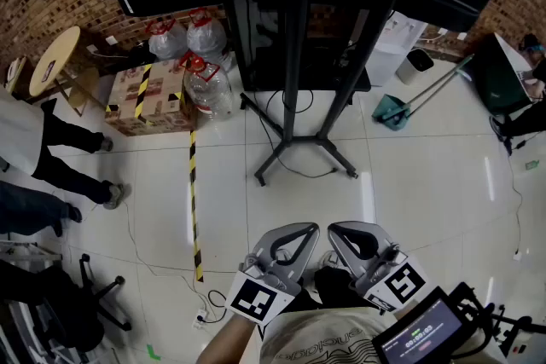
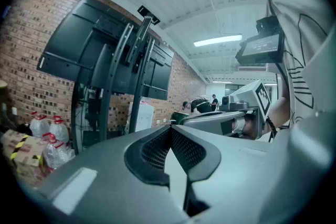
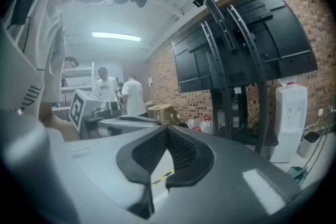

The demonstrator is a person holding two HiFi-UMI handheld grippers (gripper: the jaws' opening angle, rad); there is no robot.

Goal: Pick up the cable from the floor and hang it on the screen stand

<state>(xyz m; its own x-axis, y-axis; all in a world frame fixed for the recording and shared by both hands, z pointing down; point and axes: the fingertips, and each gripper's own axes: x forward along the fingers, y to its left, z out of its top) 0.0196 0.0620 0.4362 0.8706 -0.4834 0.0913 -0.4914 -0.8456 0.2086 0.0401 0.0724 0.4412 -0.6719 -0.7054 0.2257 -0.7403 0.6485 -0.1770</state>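
Grippers shut, cable not yet picked up from the tiles

Left gripper point(image 1: 307, 231) and right gripper point(image 1: 339, 231) are both clamped together and empty, close to the person's chest, while the thin cable point(image 1: 205, 313) lies on the floor just left of them, near the striped tape point(image 1: 193, 200). Unless the jaws open first, they would only push it across the glossy tile. A pinch on so thin a line may slip, and a second lead point(image 1: 307, 175) at the base of the screen stand point(image 1: 294, 55) could be mistaken for it.

black screen stand point(image 1: 294, 81), yellow-black striped floor tape point(image 1: 193, 209)
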